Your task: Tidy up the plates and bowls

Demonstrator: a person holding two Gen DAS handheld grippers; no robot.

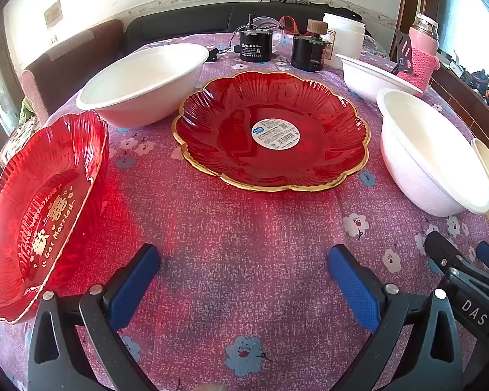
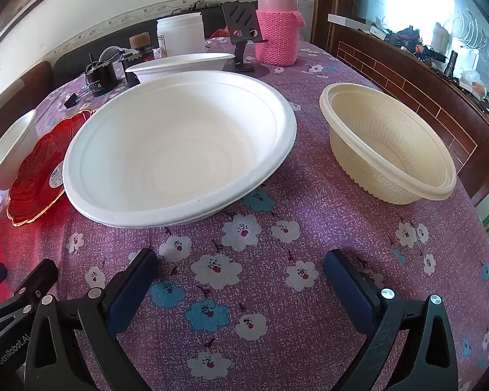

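A red gold-rimmed plate (image 1: 270, 130) with a round sticker lies at the table's middle; it also shows in the right wrist view (image 2: 37, 176). A second red plate (image 1: 42, 211) with gold lettering lies at the left. White bowls stand at the back left (image 1: 140, 81), back right (image 1: 371, 76) and right (image 1: 430, 153). The right one fills the right wrist view (image 2: 179, 146). A cream bowl (image 2: 388, 143) stands to its right. My left gripper (image 1: 244, 260) is open and empty above the cloth. My right gripper (image 2: 241, 264) is open and empty in front of the big white bowl.
The table has a purple flowered cloth (image 1: 244, 228). At the back stand two black motors (image 1: 256, 44), a white jar (image 2: 181, 34), a black phone stand (image 2: 243, 29) and a pink flask in a knitted sleeve (image 2: 278, 29). A brown ledge (image 2: 407, 81) runs along the right.
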